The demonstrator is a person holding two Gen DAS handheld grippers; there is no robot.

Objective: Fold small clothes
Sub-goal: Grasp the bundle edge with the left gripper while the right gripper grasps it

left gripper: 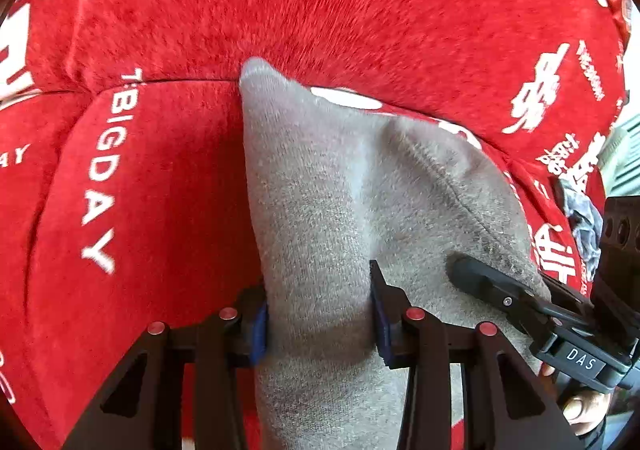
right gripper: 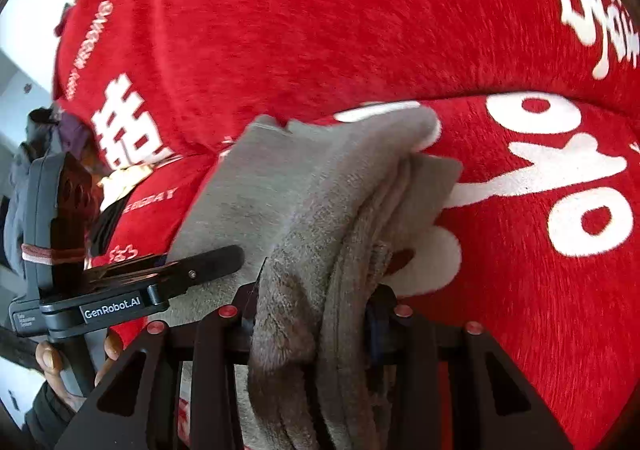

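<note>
Grey sock (left gripper: 320, 189) runs off bottom edge; blue pads (left gripper: 259, 334) half buried in fabric; white lettering (right gripper: 592, 1) on red cover (right gripper: 320, 29) blurred, cropped.

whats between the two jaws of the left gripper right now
A bunched fold of the grey sock, pinched by the left gripper; the left wrist view shows it over the red printed blanket.

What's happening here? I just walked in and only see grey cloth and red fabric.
A person is folding a grey sock over a red printed blanket with two handheld grippers. The left gripper is clamped on one stretch of the sock, and the right gripper grips a bunched, layered part. Each gripper shows in the other's view, so they are close together. The fold is not yet laid flat.
</note>
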